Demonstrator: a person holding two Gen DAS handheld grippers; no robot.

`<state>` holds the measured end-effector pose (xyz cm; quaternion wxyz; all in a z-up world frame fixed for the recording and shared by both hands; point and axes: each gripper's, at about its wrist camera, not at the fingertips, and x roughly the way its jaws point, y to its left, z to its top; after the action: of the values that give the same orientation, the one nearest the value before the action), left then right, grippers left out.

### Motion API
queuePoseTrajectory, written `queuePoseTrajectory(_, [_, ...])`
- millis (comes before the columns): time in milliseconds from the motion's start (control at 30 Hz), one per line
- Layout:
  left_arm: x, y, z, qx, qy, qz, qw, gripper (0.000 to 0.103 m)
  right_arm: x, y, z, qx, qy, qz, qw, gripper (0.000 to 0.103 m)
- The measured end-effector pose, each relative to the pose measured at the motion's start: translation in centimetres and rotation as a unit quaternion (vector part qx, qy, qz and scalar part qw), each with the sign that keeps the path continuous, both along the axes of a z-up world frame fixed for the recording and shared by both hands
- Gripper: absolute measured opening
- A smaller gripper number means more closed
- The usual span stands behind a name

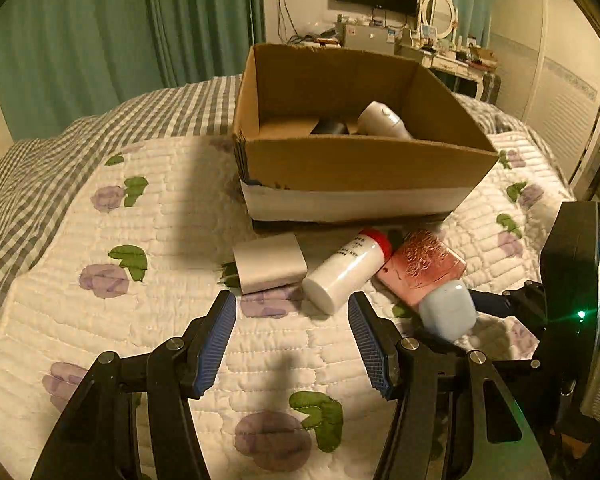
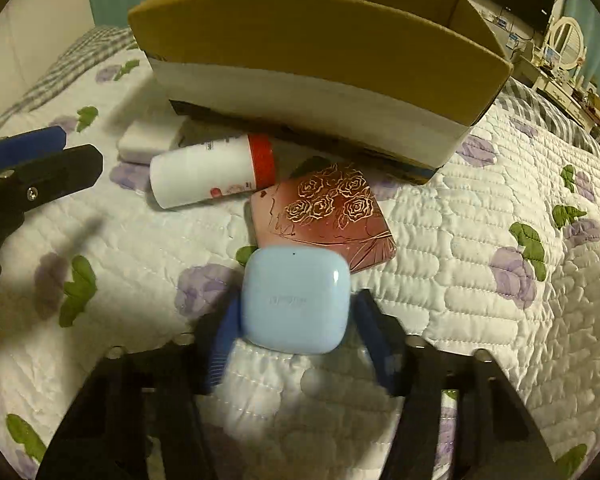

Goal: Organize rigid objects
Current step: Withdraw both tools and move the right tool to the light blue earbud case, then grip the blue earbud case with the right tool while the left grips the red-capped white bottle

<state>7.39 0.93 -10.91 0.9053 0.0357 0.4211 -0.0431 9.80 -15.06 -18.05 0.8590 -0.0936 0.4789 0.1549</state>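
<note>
Earbud case (image 2: 294, 300): pale blue, on the bed quilt (image 2: 480, 200), touching rose-patterned box (image 2: 324, 216).
Right gripper (image 2: 296, 344): jaws pinching earbud case.
Left gripper (image 1: 292, 340): jaws spread, empty, near white bottle (image 1: 346, 268).
Cardboard box (image 1: 360, 168): behind, open.

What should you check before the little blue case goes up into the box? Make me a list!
1. Right gripper shut on the blue case: ok.
2. Case clear of the pink rose case: cannot tell; they sit edge to edge.
3. Cardboard box open on top: ok.
4. Room left in the box beside the silver bottle: ok.
5. Left gripper empty and open: ok.
6. White bottle out of the lifting path: ok.
</note>
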Motion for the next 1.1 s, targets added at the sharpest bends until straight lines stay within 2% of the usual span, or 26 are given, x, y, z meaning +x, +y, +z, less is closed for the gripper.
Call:
queuePoseTrajectory(67, [0.1,-0.3,-0.3,-0.008,0.004,-0.012,0.9999,0.061,0.0,-0.4,0.3,0.010,0.000,0.001,1.000,0.050])
queuePoseTrajectory(233, [0.8,-1.6,-1.4,0.011,0.010,-0.035,0.9993,0.061,0.7,-2.4,3.3,0.045,-0.031,0.000,0.998,0.050])
queuePoseTrajectory(367, [2.5,-3.1,-2.3,0.030,0.016,-0.062,0.9975,0.061,2.1,-5.3,5.2,0.072,-0.054,-0.034,0.995,0.050])
queuePoseTrajectory(500, [4.4,-4.7,-3.3,0.047,0.021,-0.089,0.9947,0.061,3.2,-7.7,4.7,0.103,-0.027,-0.068,0.992,0.050])
queuePoseTrajectory(700, [5.9,-6.4,-5.2,0.091,0.027,-0.113,0.9891,0.061,3.9,-6.8,3.9,0.104,-0.003,-0.055,0.993,0.050])
queuePoseTrajectory(833, [6.7,-6.0,-5.4,0.068,0.026,-0.114,0.9908,0.061,4.0,-6.4,3.3,0.102,0.008,-0.052,0.993,0.050])
queuePoseTrajectory(1100, [6.5,-5.3,-5.6,0.057,0.026,-0.124,0.9903,0.059,3.8,-6.7,3.0,0.101,0.012,-0.059,0.993,0.050])
